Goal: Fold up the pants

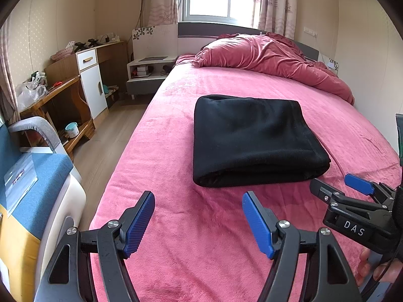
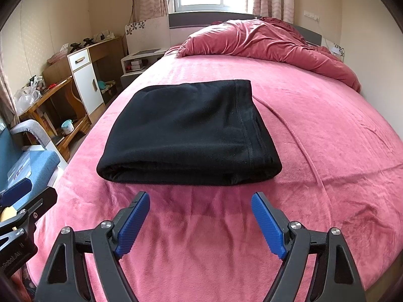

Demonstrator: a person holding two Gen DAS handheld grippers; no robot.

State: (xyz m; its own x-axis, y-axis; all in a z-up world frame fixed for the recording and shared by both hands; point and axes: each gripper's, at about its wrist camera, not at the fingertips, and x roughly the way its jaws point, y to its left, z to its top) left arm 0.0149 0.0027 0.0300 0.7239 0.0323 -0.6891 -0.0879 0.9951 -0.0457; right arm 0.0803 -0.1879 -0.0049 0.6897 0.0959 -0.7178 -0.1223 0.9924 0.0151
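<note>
Black pants [image 1: 254, 138] [image 2: 191, 136] lie folded into a neat rectangle on the pink bedspread [image 1: 201, 226] [image 2: 201, 239]. My left gripper [image 1: 199, 201] hovers open over the bedspread, short of the pants' near edge and slightly to their left, nothing between its blue pads. My right gripper [image 2: 200, 201] is open too, just short of the folded near edge, holding nothing. In the left wrist view the right gripper [image 1: 335, 183] shows at the right edge, with a hand [image 1: 372, 266] below it. In the right wrist view, part of the left gripper shows at the left edge, with one blue pad [image 2: 17, 188] visible.
A rumpled dark pink duvet [image 1: 272, 58] [image 2: 264, 42] is heaped at the head of the bed under the window. Left of the bed are a nightstand [image 1: 148, 73], a white and wood cabinet [image 1: 90, 83], a cluttered wooden desk [image 1: 55, 100] and a blue chair [image 1: 30, 176].
</note>
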